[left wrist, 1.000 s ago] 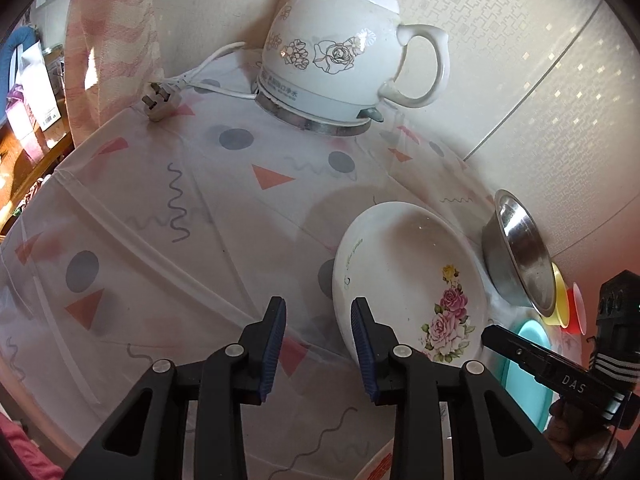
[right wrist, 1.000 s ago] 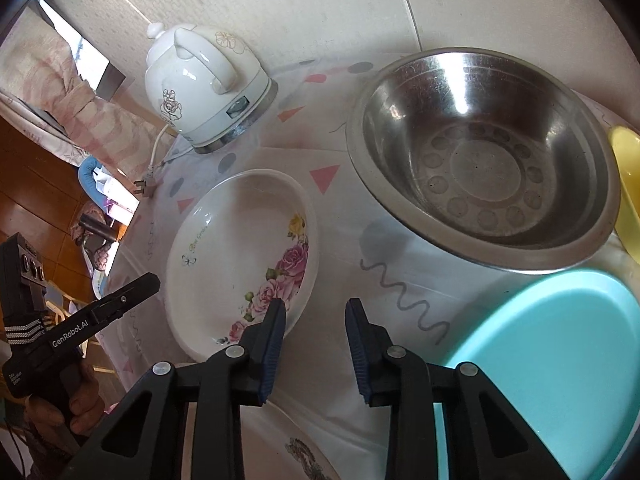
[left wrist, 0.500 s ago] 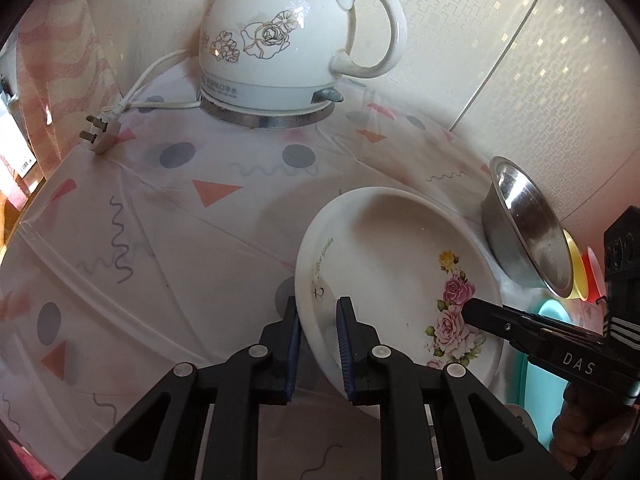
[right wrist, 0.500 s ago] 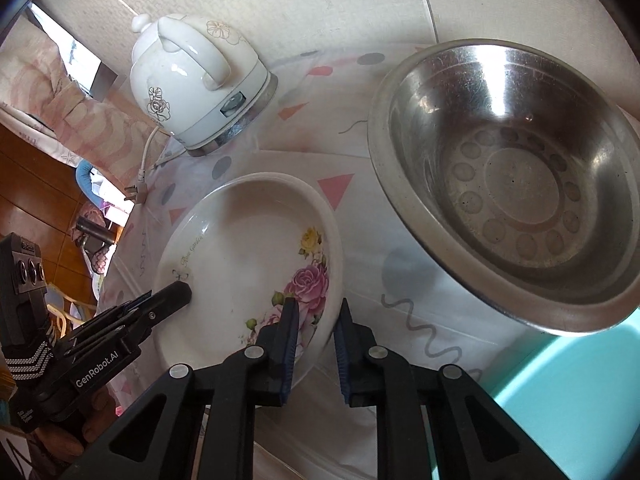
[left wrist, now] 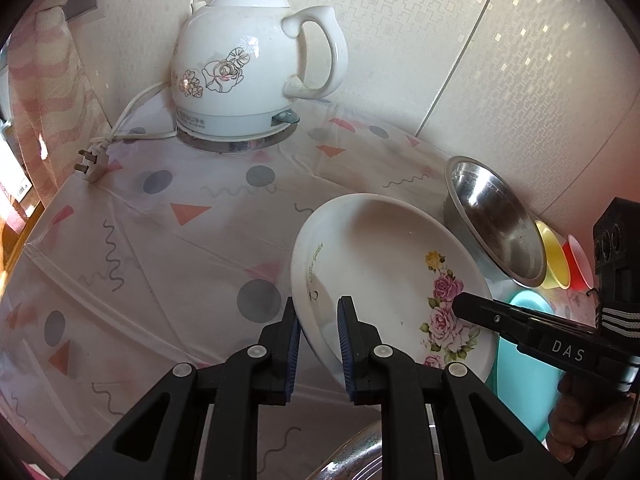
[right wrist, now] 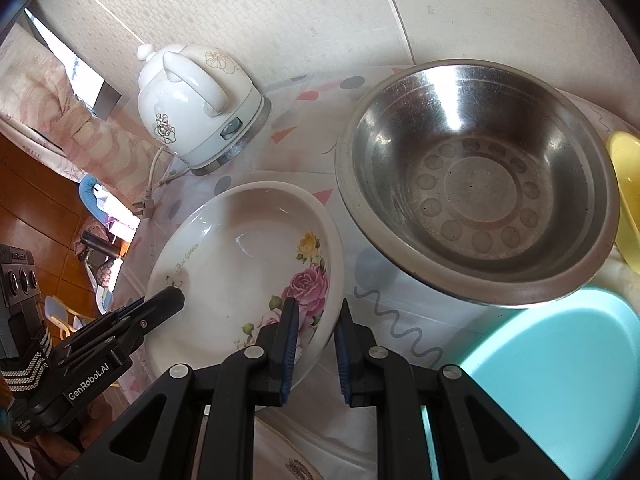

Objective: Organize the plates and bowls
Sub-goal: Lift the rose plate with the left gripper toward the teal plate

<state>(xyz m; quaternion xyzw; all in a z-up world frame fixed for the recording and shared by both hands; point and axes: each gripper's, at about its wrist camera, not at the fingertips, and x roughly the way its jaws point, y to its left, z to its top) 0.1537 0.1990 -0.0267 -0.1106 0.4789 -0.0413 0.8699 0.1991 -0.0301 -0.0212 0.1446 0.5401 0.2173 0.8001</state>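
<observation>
- Left wrist view: we see the rose-patterned plate (left wrist: 384, 280) tilted, its near left rim pinched between the blue pads of our left hand-held gripper (left wrist: 319, 336), which is clenched on it.
- In the same view our right hand-held gripper (left wrist: 464, 304) reaches in from the right and meets the plate's opposite rim beside the painted roses; a hand (left wrist: 580, 432) holds its grip below.
- Right wrist view: the plate (right wrist: 240, 264) sits left of centre, and the right hand-held gripper (right wrist: 316, 332) is clamped on its near right rim, one pad inside on the roses, the other outside.
- There, too, the left hand-held gripper (right wrist: 172, 300) touches the plate's far left rim.
- The plate is above the patterned surface (left wrist: 160, 240), between the kettle and the steel bowl; we cannot tell whether its underside touches the cloth.
- Just right of the plate stands the steel bowl (right wrist: 476, 184), empty and upright, close to the plate's rim.
- Beyond the steel bowl are a yellow bowl (left wrist: 554, 256) and a red bowl (left wrist: 578, 260), nested side by side against the wall.
- A turquoise plate (right wrist: 552, 376) lies in front of the steel bowl, near the right hand-held gripper.
- The white kettle (left wrist: 248, 72) stands on its base in the far corner, its plug (left wrist: 92, 162) lying loose on the surface.
- A pink striped curtain (left wrist: 44, 88) hangs at the left edge.
</observation>
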